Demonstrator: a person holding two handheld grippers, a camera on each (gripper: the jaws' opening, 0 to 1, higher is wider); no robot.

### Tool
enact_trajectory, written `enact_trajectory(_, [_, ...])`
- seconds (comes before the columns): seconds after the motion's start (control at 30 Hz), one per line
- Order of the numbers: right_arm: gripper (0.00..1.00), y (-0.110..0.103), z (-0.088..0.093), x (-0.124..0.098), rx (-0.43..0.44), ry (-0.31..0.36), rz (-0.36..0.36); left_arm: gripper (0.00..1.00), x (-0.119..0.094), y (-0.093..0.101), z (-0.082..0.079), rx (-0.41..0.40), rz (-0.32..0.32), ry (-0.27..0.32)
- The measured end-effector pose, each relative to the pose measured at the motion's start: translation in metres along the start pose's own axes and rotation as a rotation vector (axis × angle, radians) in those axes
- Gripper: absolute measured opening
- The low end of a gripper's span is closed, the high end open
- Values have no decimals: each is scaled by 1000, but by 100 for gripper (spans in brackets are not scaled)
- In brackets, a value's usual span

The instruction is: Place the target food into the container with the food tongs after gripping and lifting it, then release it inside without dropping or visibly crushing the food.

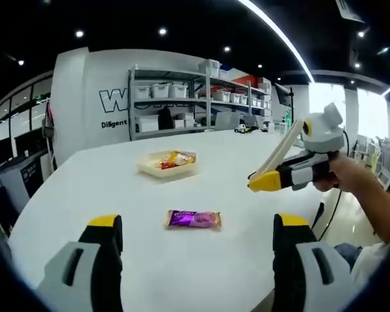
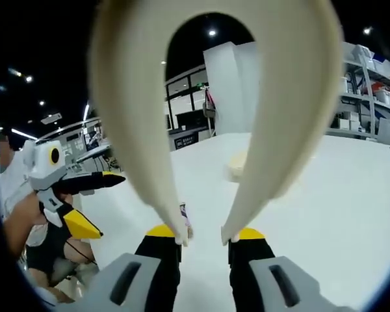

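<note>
Purple snack packet [image 1: 193, 219] ×1 on table [image 1: 84, 188] | container [image 1: 168, 165] ×1 | tongs [image 2: 214, 123] ×1

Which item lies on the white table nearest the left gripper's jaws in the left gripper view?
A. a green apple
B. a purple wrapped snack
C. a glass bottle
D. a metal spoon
B: the purple wrapped snack lies flat on the white table just ahead of the left gripper, nearer than the container beyond it.
</note>
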State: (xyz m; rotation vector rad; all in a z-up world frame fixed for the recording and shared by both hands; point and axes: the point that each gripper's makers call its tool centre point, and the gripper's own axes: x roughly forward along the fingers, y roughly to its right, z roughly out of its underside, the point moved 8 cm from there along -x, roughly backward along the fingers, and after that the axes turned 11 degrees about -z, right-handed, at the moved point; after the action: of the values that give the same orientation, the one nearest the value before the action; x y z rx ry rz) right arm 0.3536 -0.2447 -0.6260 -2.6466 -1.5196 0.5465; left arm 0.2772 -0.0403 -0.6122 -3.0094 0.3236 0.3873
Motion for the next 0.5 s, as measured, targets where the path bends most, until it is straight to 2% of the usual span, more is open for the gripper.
enact_trajectory(0.33, [22, -3, 4, 7, -7, -28, -29, 95, 1, 1, 0, -2, -7, -2])
enact_trajectory(0.5, [21, -4, 4, 9, 10, -20, -50, 95, 3, 1, 0, -13, -7, 5])
